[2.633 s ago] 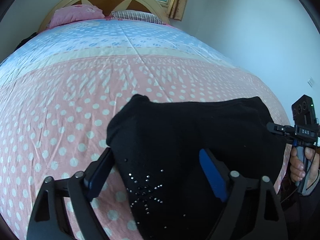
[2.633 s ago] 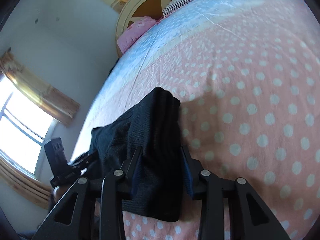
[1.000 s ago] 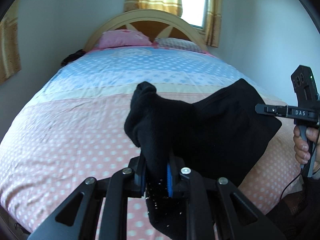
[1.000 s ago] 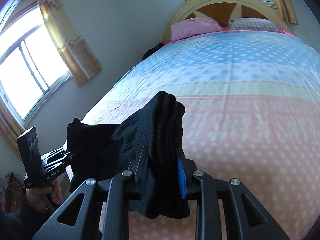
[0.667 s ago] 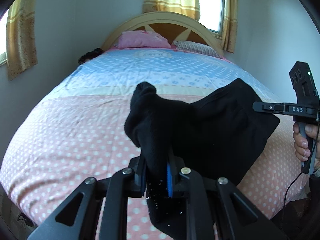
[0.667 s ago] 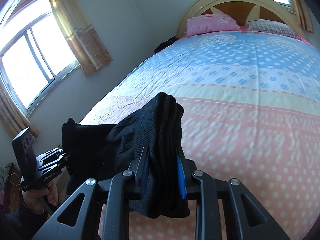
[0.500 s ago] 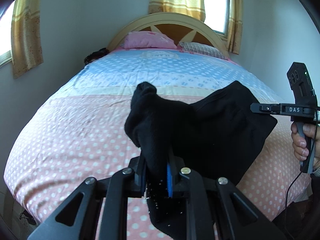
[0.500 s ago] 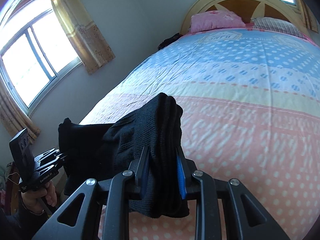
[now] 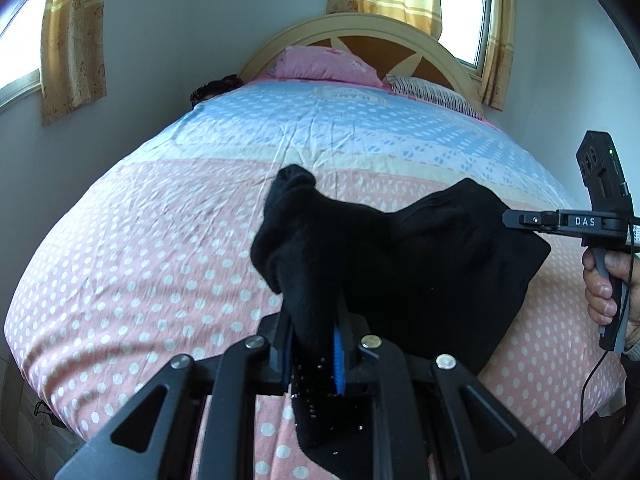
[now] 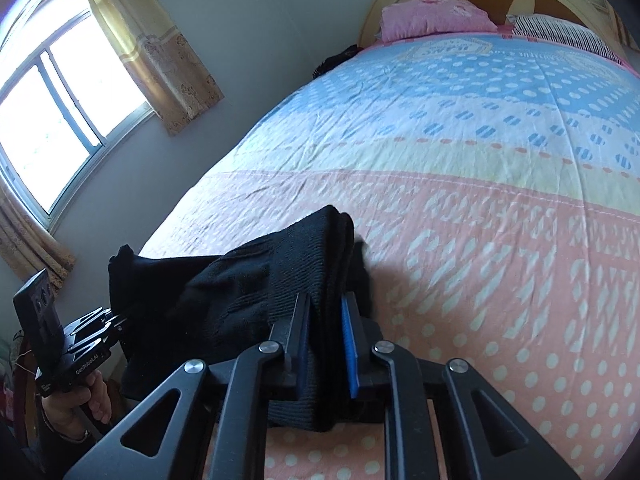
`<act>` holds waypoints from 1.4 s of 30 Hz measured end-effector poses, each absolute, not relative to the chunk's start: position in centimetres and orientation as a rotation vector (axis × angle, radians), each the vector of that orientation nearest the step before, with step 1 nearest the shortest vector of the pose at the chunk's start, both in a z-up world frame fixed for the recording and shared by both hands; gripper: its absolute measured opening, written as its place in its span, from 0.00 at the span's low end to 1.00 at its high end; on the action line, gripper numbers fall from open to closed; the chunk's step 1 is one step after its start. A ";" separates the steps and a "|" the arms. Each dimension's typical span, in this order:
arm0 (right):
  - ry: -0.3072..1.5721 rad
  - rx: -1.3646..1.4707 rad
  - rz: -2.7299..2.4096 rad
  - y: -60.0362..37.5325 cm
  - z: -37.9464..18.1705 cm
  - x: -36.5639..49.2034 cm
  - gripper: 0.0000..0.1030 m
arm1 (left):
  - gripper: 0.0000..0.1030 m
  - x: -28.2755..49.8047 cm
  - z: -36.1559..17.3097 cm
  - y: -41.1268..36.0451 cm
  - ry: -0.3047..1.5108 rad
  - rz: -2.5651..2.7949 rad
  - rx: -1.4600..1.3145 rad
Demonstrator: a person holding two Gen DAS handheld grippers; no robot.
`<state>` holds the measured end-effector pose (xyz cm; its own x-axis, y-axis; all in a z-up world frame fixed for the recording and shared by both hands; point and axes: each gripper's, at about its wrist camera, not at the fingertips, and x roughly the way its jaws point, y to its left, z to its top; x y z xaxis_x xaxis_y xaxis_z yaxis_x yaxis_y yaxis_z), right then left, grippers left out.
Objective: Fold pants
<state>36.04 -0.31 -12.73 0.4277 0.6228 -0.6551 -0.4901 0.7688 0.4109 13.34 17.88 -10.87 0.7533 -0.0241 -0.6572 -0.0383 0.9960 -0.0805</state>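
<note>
The black pants hang folded in the air above the near end of the bed, stretched between both grippers. My left gripper is shut on one corner, where small shiny studs show on the cloth below the pads. My right gripper is shut on the other corner, a thick ribbed bunch of the pants. Each gripper shows in the other's view, held by a hand: the right gripper at the right edge, the left gripper at the lower left.
The bed has a pink dotted sheet near me and a blue one farther off. Two pillows lie at the arched headboard. A dark item sits at the bed's far left corner. Curtained windows flank the room.
Both grippers closed on the pants' corners and lifted them off the bed. Over the last second they have risen a little higher, with more of the room coming into view.
</note>
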 end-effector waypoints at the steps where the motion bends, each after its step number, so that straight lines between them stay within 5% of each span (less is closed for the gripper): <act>1: 0.897 0.171 0.700 -0.3 -12.9 36.2 0.15 | 0.15 13.4 -11.0 17.9 0.720 0.010 -0.090; 19: 0.946 0.159 0.663 0.2 -15.2 36.6 0.15 | 0.20 13.7 -13.6 18.3 0.754 0.039 -0.016; 22: 0.953 0.164 0.656 0.1 -15.6 36.7 0.15 | 0.29 13.7 -13.9 18.1 0.747 0.058 0.009; 24: 0.960 0.167 0.648 0.1 -15.9 36.8 0.15 | 0.50 13.8 -14.3 18.0 0.749 0.088 0.034; 28: 0.954 0.169 0.640 0.0 -16.3 36.7 0.16 | 0.60 13.4 -14.8 18.0 0.714 0.126 0.065; 30: 0.951 0.175 0.629 -0.2 -16.4 36.6 0.26 | 0.69 13.2 -14.9 18.4 0.702 0.142 0.051; 36: 0.959 0.216 0.581 -1.2 -17.4 36.9 0.51 | 0.83 12.1 -15.5 19.4 0.670 0.155 0.020; 42: 0.920 0.266 0.513 -2.9 -16.6 35.7 0.54 | 0.87 11.1 -14.8 20.2 0.694 0.155 0.005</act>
